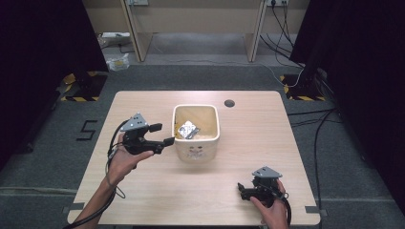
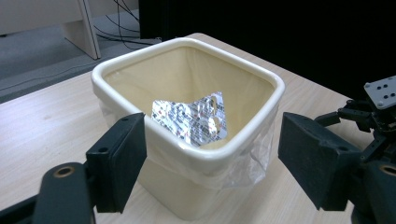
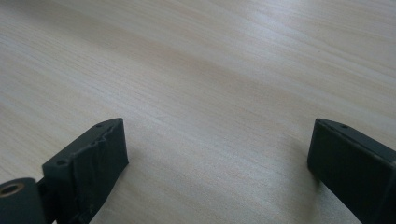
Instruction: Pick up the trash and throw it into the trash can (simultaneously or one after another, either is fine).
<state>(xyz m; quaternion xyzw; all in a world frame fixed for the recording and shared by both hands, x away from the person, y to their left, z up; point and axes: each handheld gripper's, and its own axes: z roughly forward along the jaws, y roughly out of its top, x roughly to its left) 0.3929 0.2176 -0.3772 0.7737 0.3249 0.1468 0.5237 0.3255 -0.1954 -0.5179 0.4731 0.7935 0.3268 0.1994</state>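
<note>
One silver foil blister pack lay inside the cream square plastic bin mid-bench. Left hand-held gripper hovered beside the rim, jaws wide, empty; right hand-held gripper rested open, empty. Withdrawing slowly would avoid snagging the liner.

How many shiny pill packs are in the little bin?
1. The silver pill pack lies inside the cream bin, leaning on its liner, in front of the open left gripper. Anything under it would be hidden.

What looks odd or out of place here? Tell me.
Nothing stands out much. The cream bin stands upright on the table, its clear liner bunching loosely below the rim. A silver blister pack lies tilted inside. Both tools are open and hold nothing.
</note>
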